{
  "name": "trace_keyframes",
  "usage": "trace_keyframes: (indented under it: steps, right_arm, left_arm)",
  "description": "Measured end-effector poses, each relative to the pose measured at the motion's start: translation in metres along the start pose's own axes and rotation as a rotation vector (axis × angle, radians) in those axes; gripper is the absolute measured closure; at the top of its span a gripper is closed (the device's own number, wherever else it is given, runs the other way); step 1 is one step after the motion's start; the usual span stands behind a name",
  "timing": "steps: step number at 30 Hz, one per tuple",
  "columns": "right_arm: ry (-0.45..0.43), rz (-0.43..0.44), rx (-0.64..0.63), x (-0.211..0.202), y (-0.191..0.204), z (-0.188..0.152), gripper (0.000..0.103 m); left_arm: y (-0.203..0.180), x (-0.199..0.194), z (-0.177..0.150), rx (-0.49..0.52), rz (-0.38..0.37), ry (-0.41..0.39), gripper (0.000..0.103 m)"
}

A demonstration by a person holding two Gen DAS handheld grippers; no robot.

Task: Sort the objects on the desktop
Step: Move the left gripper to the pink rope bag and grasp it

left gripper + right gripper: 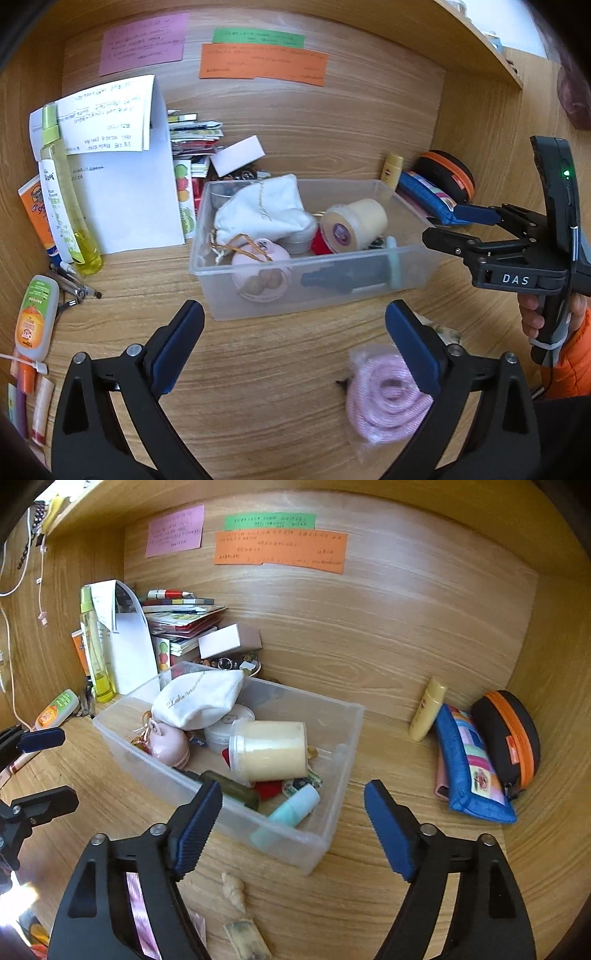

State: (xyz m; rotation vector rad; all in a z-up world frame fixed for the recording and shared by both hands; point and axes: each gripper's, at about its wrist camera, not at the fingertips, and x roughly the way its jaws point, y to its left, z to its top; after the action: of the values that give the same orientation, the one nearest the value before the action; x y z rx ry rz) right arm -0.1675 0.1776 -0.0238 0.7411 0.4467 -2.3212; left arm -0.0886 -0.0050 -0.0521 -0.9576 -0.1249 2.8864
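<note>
- The left gripper [295, 347] hangs over the wooden worktop [258, 387] with its jaws spread wide and nothing between them.
- The right gripper [293, 830] is likewise agape and empty; in the left view it shows at the right edge [456, 227], jaws apart beside the bin's right end.
- A clear plastic bin [258, 295] sits just ahead of the left jaws; its near right corner [314, 853] lies between the right jaws.
- Inside the bin: a white pouch [262, 210], a cream jar [269, 749] on its side, a pink round case [258, 273] and a mint tube [291, 812].
- A bagged pink rope coil [384, 398] lies on the worktop, partly under the left gripper's right jaw.
- Right of the right jaws, by the wall, stand a small yellow bottle [428, 709], a blue pouch [472, 771] and a black-and-orange case [506, 734].
- Left of the left jaws stand a tall yellow bottle [62, 199] and white papers [125, 192].
</note>
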Motion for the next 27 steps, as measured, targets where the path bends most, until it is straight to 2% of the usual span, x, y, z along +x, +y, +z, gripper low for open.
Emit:
trace_keyframes:
  steps: [10,14,17,23,27]
  right_arm:
    - [-0.001,0.008,0.022,-0.027,-0.016,-0.031,0.020]
    - [0.006,0.010,0.020,-0.034,-0.020,-0.045,0.020]
    - [0.020,0.010,0.020,-0.036,-0.022,-0.054,0.020]
    - [0.052,0.025,0.010,-0.035,-0.024,-0.072,0.020]
    - [0.071,0.036,-0.010,-0.035,-0.024,-0.081,0.020]
  left_arm:
    - [-0.036,0.004,-0.020,0.012,-0.043,0.048,0.003]
    - [-0.055,0.006,-0.030,0.014,-0.089,0.068,0.003]
    - [-0.066,0.008,-0.036,0.007,-0.151,0.082,0.003]
    - [-0.085,0.021,-0.052,0.029,-0.108,0.127,0.002]
    - [-0.094,0.032,-0.059,0.033,-0.117,0.172,0.002]
